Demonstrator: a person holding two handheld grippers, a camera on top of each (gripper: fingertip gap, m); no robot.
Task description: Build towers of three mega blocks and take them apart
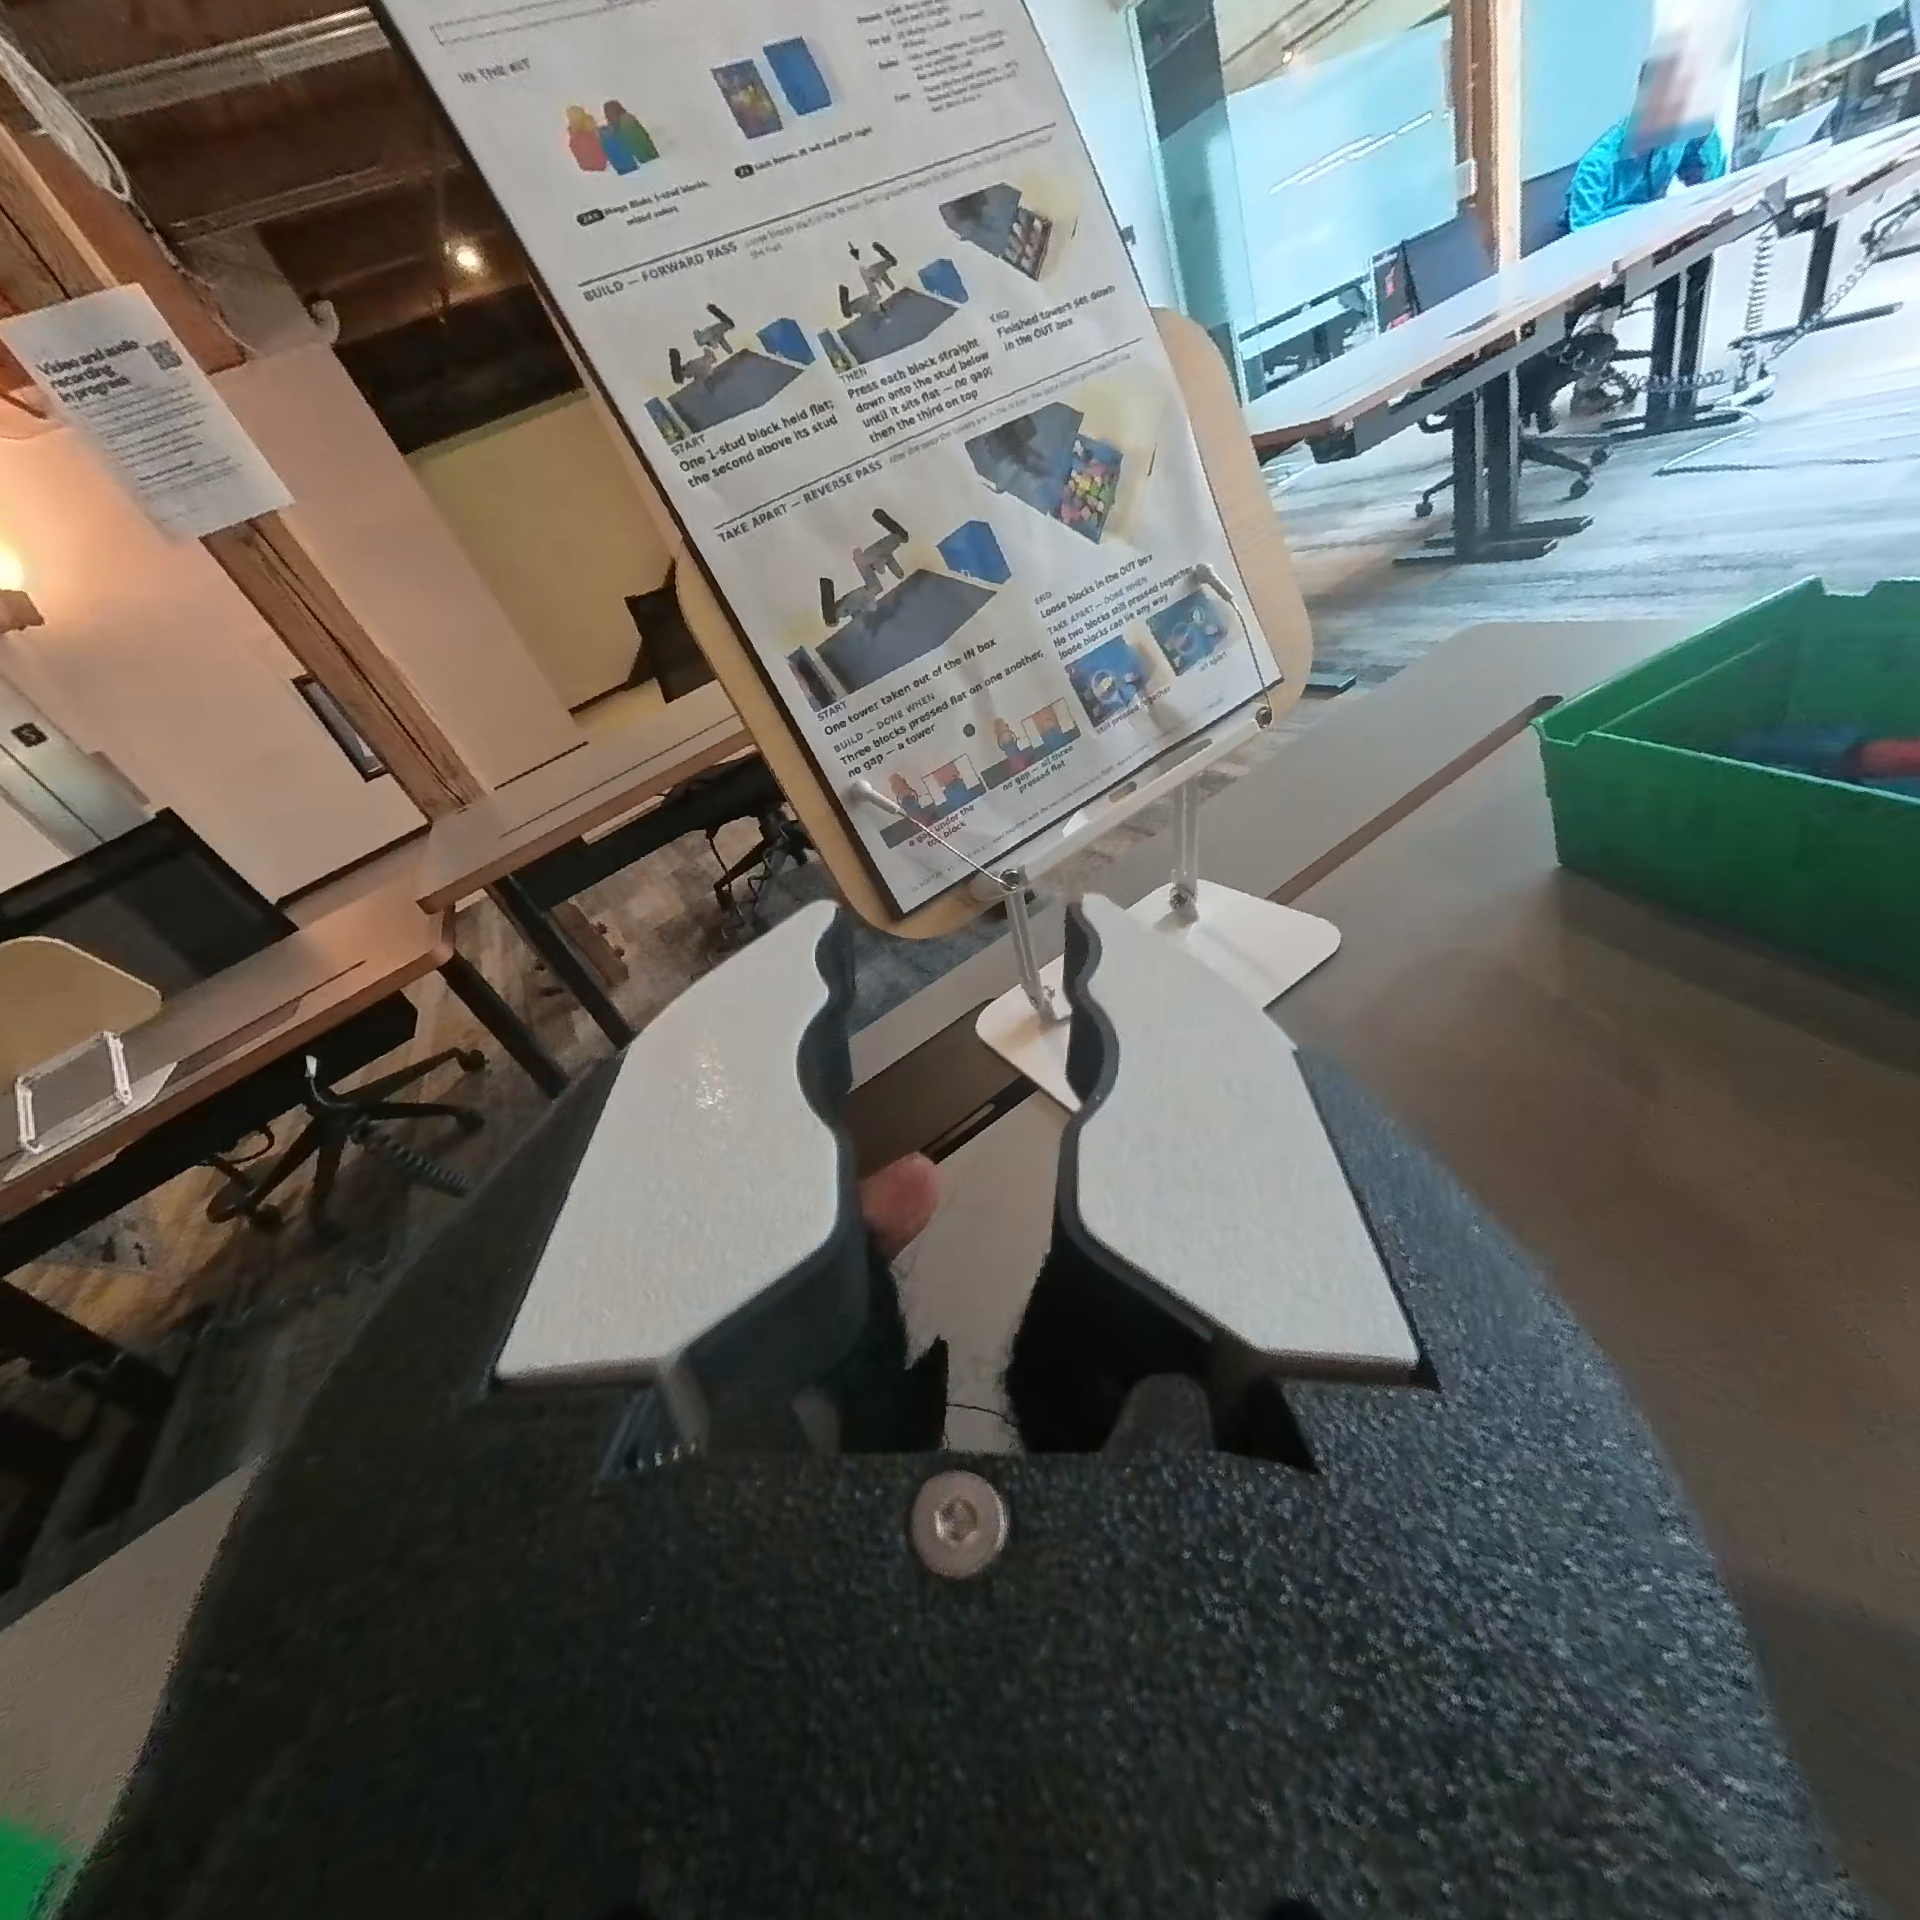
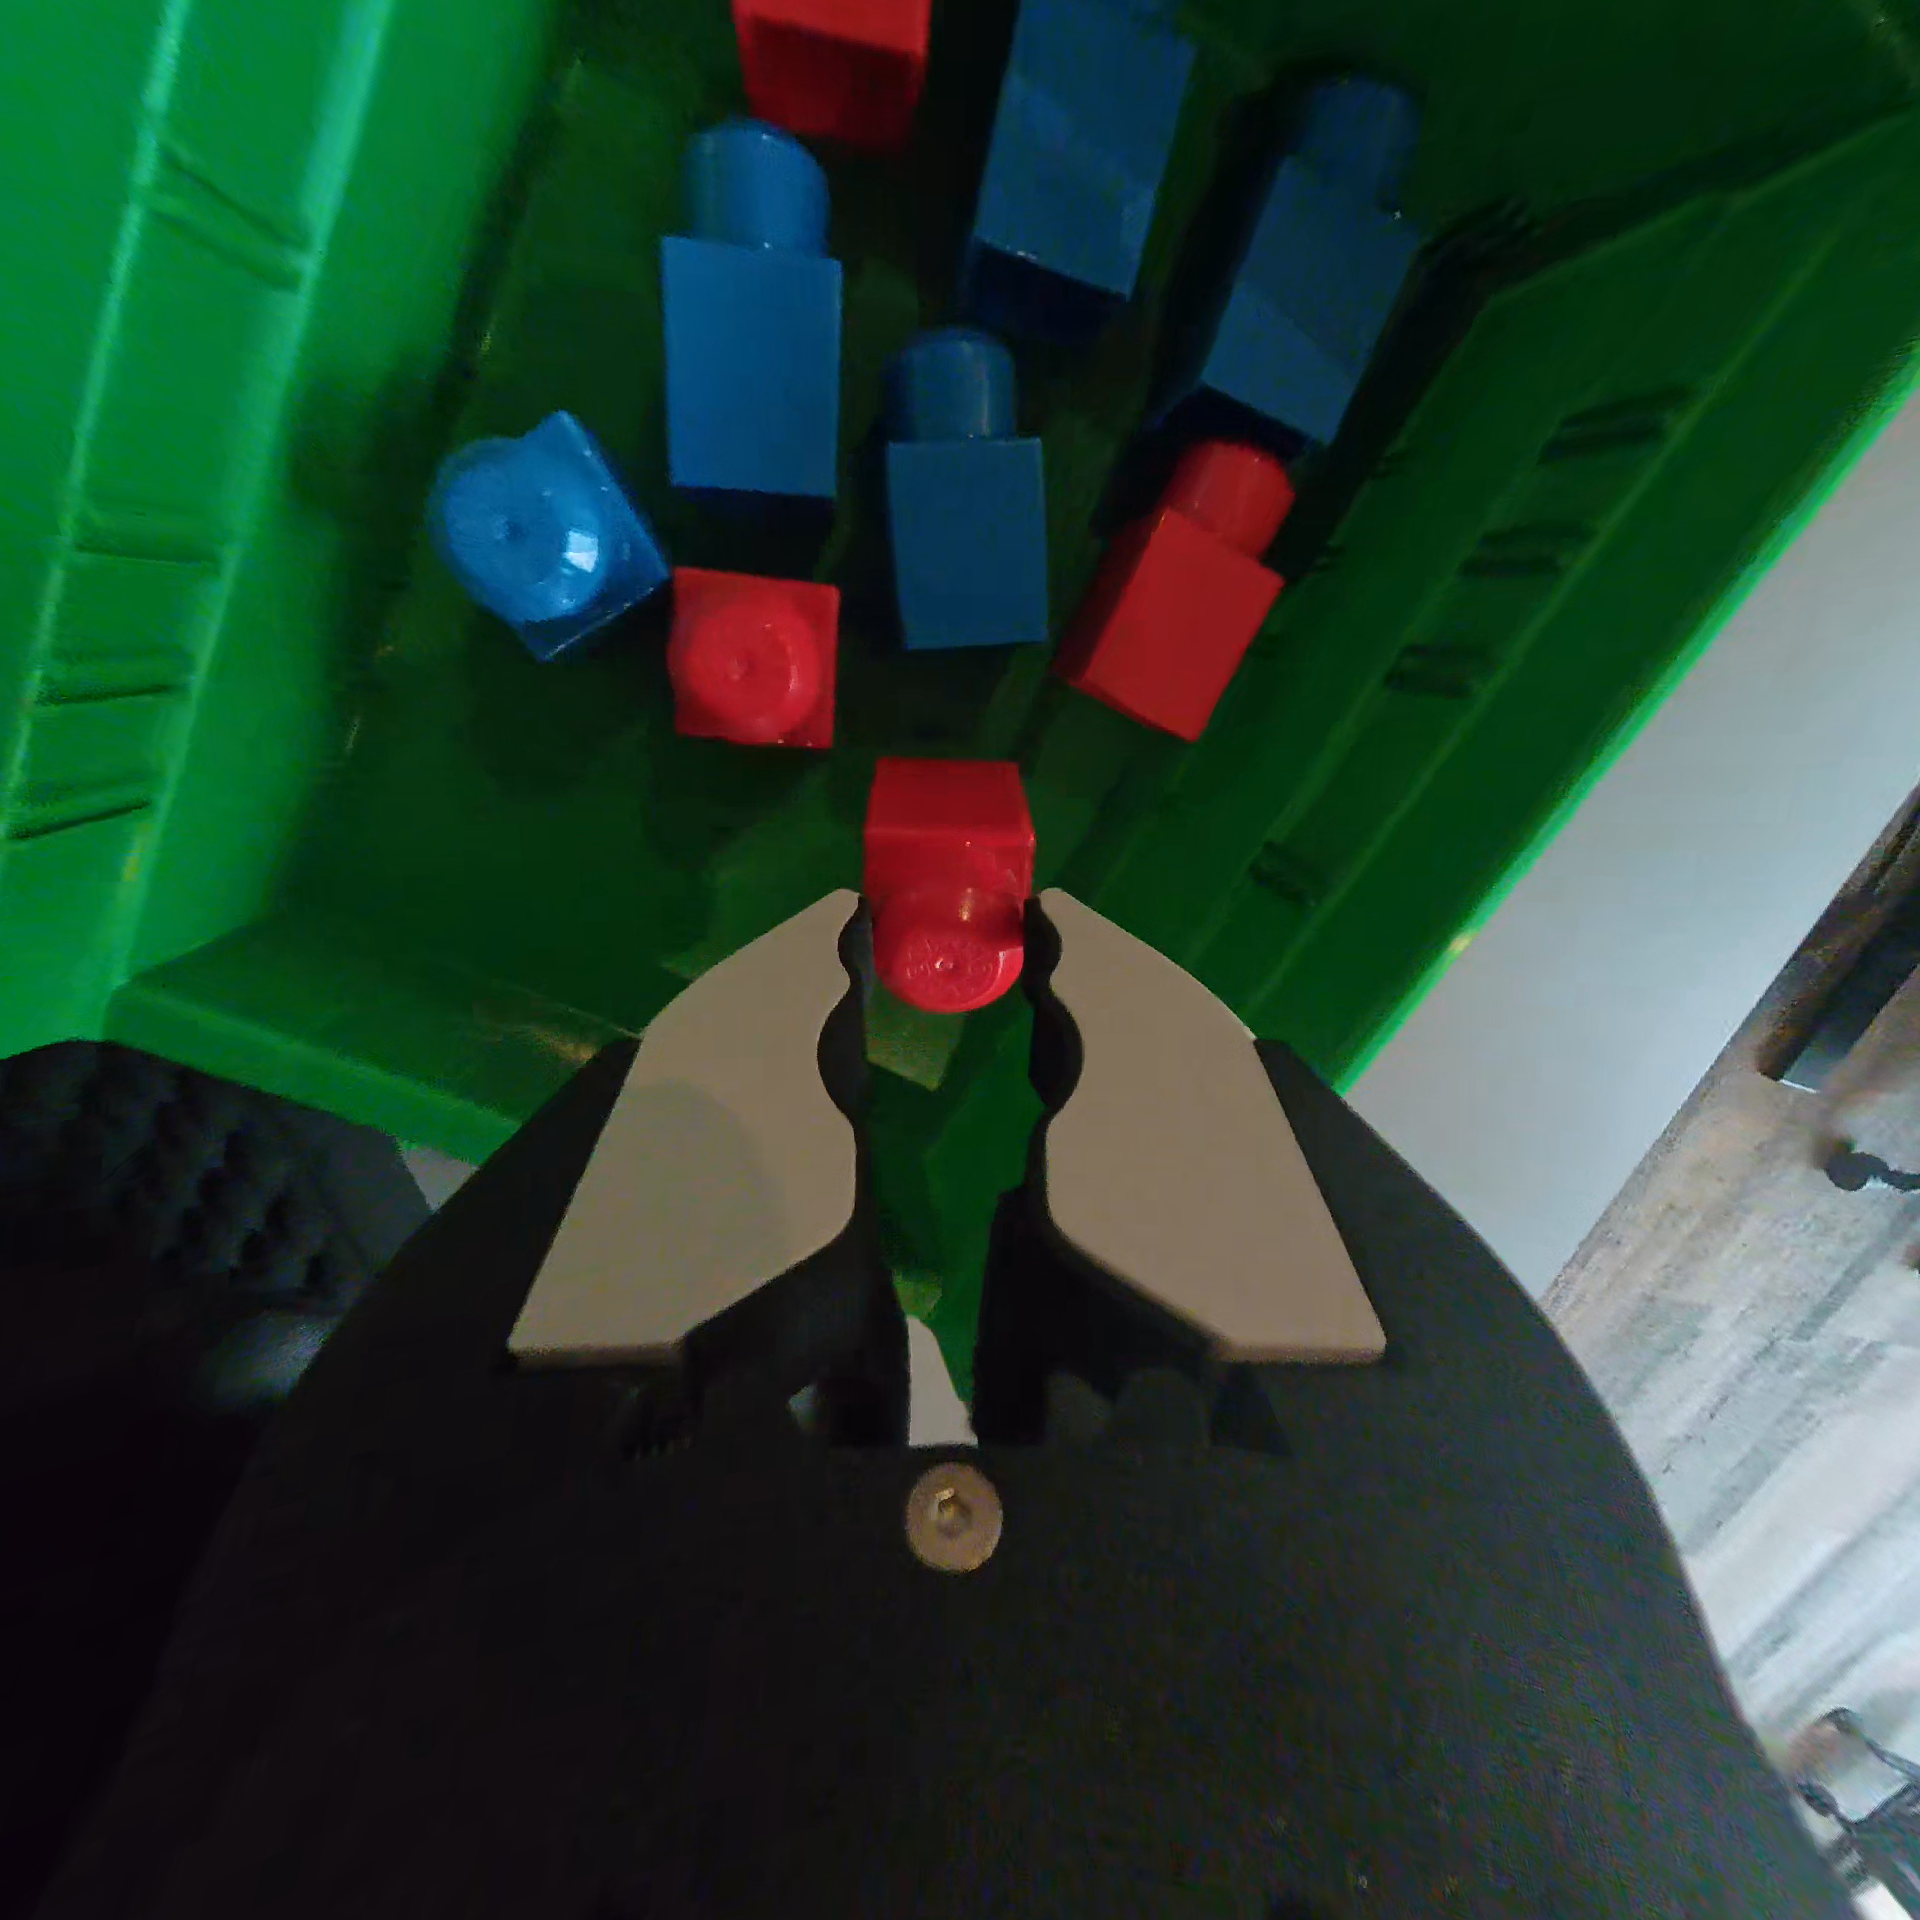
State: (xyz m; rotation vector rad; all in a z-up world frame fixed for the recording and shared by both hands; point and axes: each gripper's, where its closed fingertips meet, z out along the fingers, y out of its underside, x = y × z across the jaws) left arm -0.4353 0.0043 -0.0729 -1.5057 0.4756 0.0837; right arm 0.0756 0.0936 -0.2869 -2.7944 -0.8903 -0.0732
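Note:
My right gripper [image 2: 945,920] reaches down into a green bin [image 2: 260,520] and is shut on the round stud of a red mega block [image 2: 948,831] near the bin's front. Several loose blue and red blocks lie on the bin floor beyond it, among them a red block [image 2: 753,657] with its stud facing up and a blue block [image 2: 966,540] on its side. My left gripper [image 1: 961,925] is open and empty, held above the grey table [image 1: 1558,1195], apart from the bin. The same green bin [image 1: 1714,831] shows at the right of the left wrist view.
An instruction sheet on a wooden board [image 1: 883,468] stands on a white metal stand [image 1: 1226,935] just beyond my left gripper. A person's fingertip [image 1: 902,1195] shows between the left fingers. Desks, office chairs and a seated person are in the background. Tip to tip, the grippers are about 55 cm apart.

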